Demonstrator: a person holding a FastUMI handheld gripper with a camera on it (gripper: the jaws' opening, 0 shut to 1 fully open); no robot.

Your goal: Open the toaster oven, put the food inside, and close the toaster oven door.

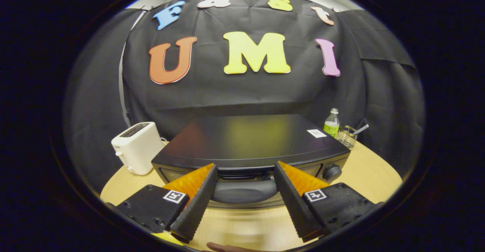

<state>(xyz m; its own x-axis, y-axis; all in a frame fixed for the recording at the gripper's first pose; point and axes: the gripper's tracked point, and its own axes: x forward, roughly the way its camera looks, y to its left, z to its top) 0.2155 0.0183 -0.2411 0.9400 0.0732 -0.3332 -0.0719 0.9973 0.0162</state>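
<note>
Your hand-held gripper (245,174) is wide open, holding nothing, fingers either side of the toaster oven (250,146) handle (244,191), door looks closed, just ahead.

The gripper (245,180) has two long fingers shaped like wedges, wide at the back and thin at the front. The inner face of each finger (197,206) is rough, with rows of little ridges. Behind each finger sits a flat black block with small screws in it, and each block has a white square sticker (174,196) with a black pattern.
</note>
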